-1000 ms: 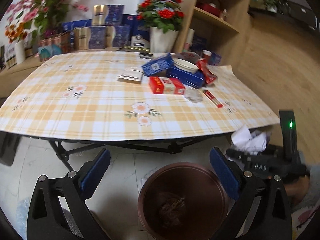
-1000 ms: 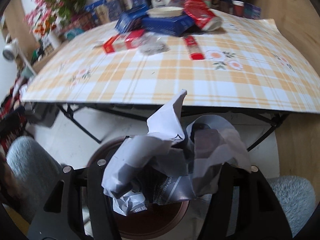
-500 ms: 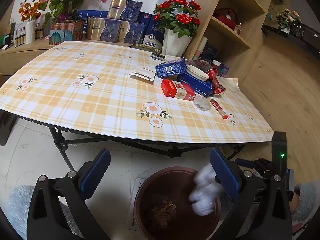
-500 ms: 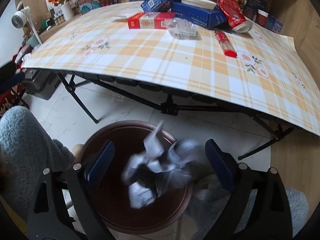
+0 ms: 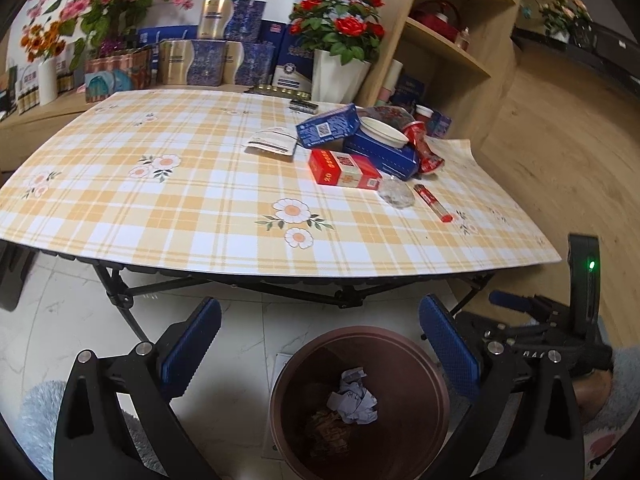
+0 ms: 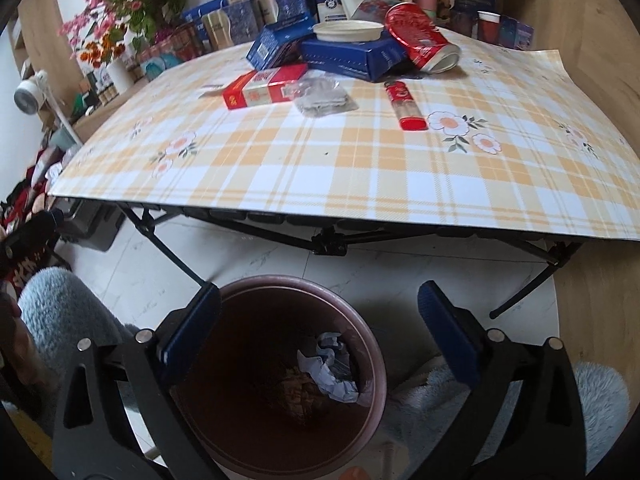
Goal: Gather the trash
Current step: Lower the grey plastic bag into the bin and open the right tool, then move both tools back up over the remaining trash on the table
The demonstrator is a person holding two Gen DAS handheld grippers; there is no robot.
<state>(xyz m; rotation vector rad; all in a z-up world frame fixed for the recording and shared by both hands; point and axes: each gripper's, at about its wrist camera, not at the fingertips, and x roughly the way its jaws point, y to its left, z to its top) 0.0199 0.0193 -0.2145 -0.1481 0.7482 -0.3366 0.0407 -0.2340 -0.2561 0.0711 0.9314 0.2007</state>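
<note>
**Paper Released Into Bin; Both Grippers Empty**

Your right gripper [image 6: 319,320] hangs above the brown bin [image 6: 376,364], which stands on the pale floor just in front of the folding table [image 6: 360,168]. Its jaws have just been opening and now stand spread wide, with nothing between the blue pads [image 6: 448,336]. The crumpled white paper [image 6: 330,372] lies at the bottom of the bin, against the wall on the right of the right wrist view, beside a patch of brown debris [image 6: 296,392].

Your left gripper [image 5: 320,344] is likewise released, its jaws wide apart and empty. It points down at the same bin [image 5: 436,392] from the other side; from there the paper [image 5: 352,400] shows near the centre of the bin floor.

Trash remaining on the checked tablecloth is grouped toward the far right of the table:
- a red carton [image 6: 264,88], lying flat;
- a clear crumpled wrapper [image 6: 324,98], touching the carton;
- a red tube [image 6: 406,106], just beside the wrapper;
- a crushed red can [image 6: 420,38], resting against a blue box [image 6: 352,56];
- a white dish [image 6: 348,31] on top of that box.
</note>
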